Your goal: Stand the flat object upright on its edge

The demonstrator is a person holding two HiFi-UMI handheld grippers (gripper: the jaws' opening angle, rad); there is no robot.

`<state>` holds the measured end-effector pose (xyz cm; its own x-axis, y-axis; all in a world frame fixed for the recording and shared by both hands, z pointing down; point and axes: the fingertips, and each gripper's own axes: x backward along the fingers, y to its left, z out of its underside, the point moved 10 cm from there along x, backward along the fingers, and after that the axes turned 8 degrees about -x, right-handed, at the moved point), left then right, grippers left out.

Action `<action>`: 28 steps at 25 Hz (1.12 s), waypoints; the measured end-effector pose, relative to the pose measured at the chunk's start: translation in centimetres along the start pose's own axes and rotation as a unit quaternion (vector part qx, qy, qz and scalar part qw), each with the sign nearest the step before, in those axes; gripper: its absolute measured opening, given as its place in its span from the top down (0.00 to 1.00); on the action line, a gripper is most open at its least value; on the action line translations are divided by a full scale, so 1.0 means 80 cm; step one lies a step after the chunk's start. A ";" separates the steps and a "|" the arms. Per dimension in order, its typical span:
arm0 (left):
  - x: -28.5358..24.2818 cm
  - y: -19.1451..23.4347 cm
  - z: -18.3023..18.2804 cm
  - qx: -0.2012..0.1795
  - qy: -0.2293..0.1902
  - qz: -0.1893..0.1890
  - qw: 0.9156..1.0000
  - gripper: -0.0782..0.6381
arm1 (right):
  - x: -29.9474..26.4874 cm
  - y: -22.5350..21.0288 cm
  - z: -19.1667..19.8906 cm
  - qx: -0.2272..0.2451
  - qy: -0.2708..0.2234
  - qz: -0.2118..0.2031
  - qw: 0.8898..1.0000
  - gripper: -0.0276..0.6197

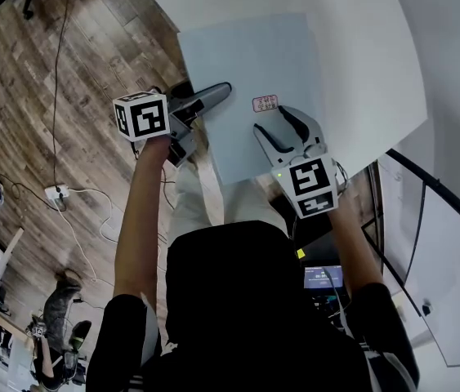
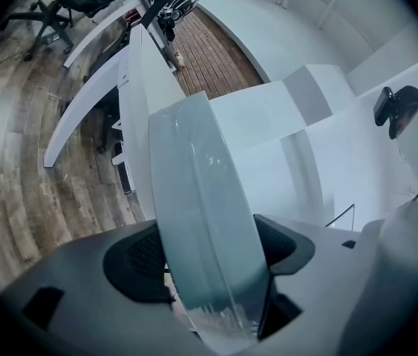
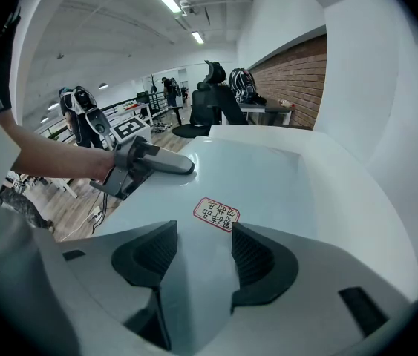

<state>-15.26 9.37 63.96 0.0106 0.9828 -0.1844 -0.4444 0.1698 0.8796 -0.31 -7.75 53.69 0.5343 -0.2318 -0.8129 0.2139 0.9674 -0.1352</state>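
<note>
A pale blue flat board (image 1: pixel 254 64) with a small red-rimmed sticker (image 1: pixel 265 103) lies face-up over the white table (image 1: pixel 360 47), and its near part reaches past the table's edge towards me. My left gripper (image 1: pixel 217 94) is shut on the board's left edge. In the left gripper view the board (image 2: pixel 201 221) runs edge-on between both pads (image 2: pixel 145 254). My right gripper (image 1: pixel 274 125) hovers over the board's near right part, open. In the right gripper view its jaws stand apart above the board (image 3: pixel 253 176), just short of the sticker (image 3: pixel 216 212), with the left gripper (image 3: pixel 153 162) beyond.
The wooden floor (image 1: pixel 66 72) lies to the left, with cables and a power strip (image 1: pixel 56 193). A glass panel (image 1: pixel 450 251) stands at the right. A small lit screen (image 1: pixel 323 278) is by my right arm. Office chairs (image 3: pixel 209 102) stand far behind.
</note>
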 end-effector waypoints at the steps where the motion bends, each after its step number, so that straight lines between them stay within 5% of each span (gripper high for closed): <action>1: 0.000 -0.001 -0.001 0.000 0.004 -0.002 1.000 0.39 | 0.000 0.000 0.000 -0.001 0.000 0.000 1.000 0.57; 15: 0.012 -0.030 -0.011 -0.018 -0.011 -0.044 0.999 0.40 | 0.008 -0.002 -0.013 -0.016 0.013 -0.020 1.000 0.57; 28: 0.033 -0.093 -0.033 -0.103 -0.029 -0.089 0.990 0.40 | 0.035 0.011 -0.022 -0.035 -0.006 -0.007 0.999 0.63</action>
<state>-14.29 10.52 55.74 0.1538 0.9423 -0.2974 -0.6035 0.3279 0.7269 -0.06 -7.35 50.32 0.5409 -0.2469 -0.8040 0.1639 0.9686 -0.1872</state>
